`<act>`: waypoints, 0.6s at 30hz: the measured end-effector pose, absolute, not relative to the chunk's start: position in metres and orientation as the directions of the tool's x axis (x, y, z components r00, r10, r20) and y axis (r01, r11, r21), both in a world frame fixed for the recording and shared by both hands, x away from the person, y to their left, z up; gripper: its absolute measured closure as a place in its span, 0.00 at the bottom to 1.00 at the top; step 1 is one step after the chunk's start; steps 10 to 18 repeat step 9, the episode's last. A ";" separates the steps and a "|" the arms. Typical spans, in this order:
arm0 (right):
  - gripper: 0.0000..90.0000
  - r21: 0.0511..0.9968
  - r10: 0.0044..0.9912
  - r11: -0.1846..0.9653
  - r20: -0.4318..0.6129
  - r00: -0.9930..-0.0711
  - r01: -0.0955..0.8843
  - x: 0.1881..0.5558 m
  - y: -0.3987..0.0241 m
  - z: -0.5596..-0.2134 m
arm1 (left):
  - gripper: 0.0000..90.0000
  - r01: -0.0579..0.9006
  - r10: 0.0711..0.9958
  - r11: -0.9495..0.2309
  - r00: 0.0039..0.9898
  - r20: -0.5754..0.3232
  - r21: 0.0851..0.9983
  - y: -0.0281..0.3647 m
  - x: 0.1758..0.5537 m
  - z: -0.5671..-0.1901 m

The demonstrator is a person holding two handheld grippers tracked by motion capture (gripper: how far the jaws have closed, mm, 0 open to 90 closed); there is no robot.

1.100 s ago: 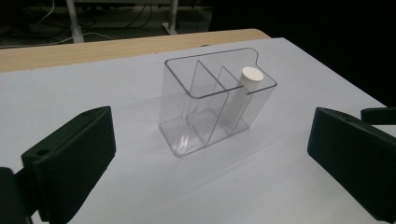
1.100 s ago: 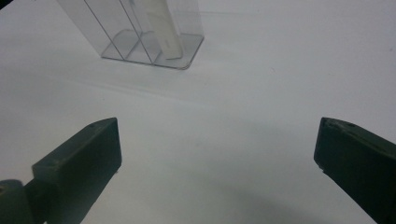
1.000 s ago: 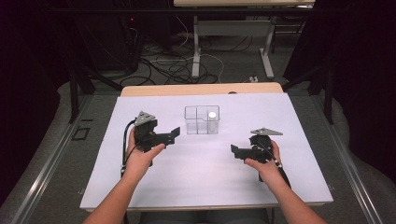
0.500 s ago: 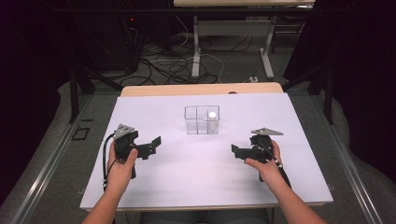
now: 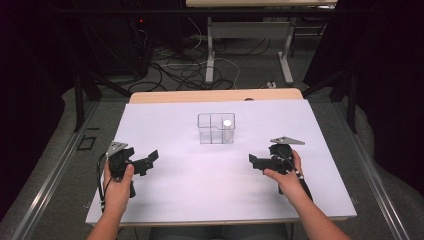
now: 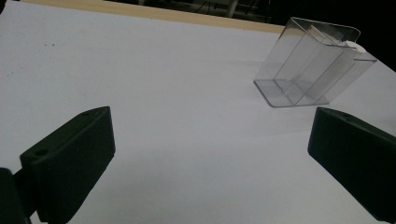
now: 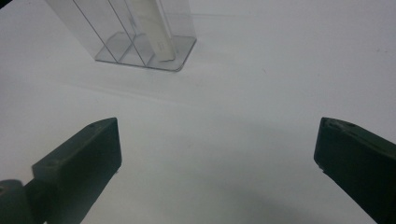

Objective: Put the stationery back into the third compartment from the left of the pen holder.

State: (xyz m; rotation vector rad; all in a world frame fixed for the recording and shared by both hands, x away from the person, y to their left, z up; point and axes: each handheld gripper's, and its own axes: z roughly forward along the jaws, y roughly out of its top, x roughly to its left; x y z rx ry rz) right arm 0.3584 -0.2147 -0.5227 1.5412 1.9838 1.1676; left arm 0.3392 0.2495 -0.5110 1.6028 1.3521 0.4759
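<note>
A clear plastic box (image 5: 216,129) with inner dividers stands upright on the white table (image 5: 220,200), toward the back middle. A white cylinder (image 5: 227,129) stands in its right compartment. The box (image 6: 312,65) lies far ahead and right of my left gripper (image 6: 210,158), which is open and holds nothing. In the high view that gripper (image 5: 146,161) rests near the table's left front. My right gripper (image 5: 256,161) sits at the right front, open and empty too. From it the box (image 7: 126,32) and the cylinder (image 7: 152,28) appear ahead at upper left.
A wooden tabletop strip (image 5: 215,95) edges the far side of the white surface. Behind it the floor carries cables (image 5: 175,70) and table legs (image 5: 210,50). Dark curtains close in both sides.
My left gripper has drawn back from near the box toward the left front of the table. The right gripper has stayed in place.
</note>
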 end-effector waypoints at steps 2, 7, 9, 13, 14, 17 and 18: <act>0.00 0.787 0.922 0.060 0.192 -0.335 0.614 0.359 -0.215 -0.523 | 0.01 0.542 0.914 0.067 0.304 -0.270 0.838 0.251 0.340 -0.513; 0.00 0.783 0.923 0.058 0.194 -0.332 0.619 0.360 -0.217 -0.523 | 0.01 0.554 0.919 0.053 0.298 -0.257 0.831 0.254 0.341 -0.516; 0.00 0.783 0.924 0.056 0.194 -0.329 0.620 0.360 -0.217 -0.524 | 0.01 0.557 0.919 0.057 0.295 -0.261 0.829 0.254 0.341 -0.517; 0.00 0.783 0.924 0.056 0.194 -0.329 0.620 0.360 -0.217 -0.524 | 0.01 0.557 0.919 0.057 0.295 -0.261 0.829 0.254 0.341 -0.517; 0.00 0.783 0.924 0.056 0.194 -0.329 0.620 0.360 -0.217 -0.524 | 0.01 0.557 0.919 0.057 0.295 -0.261 0.829 0.254 0.341 -0.517; 0.00 0.783 0.924 0.056 0.194 -0.329 0.620 0.360 -0.217 -0.524 | 0.01 0.557 0.919 0.057 0.295 -0.261 0.829 0.254 0.341 -0.517; 0.00 0.783 0.924 0.056 0.194 -0.329 0.620 0.360 -0.217 -0.524 | 0.01 0.557 0.919 0.057 0.295 -0.261 0.829 0.254 0.341 -0.517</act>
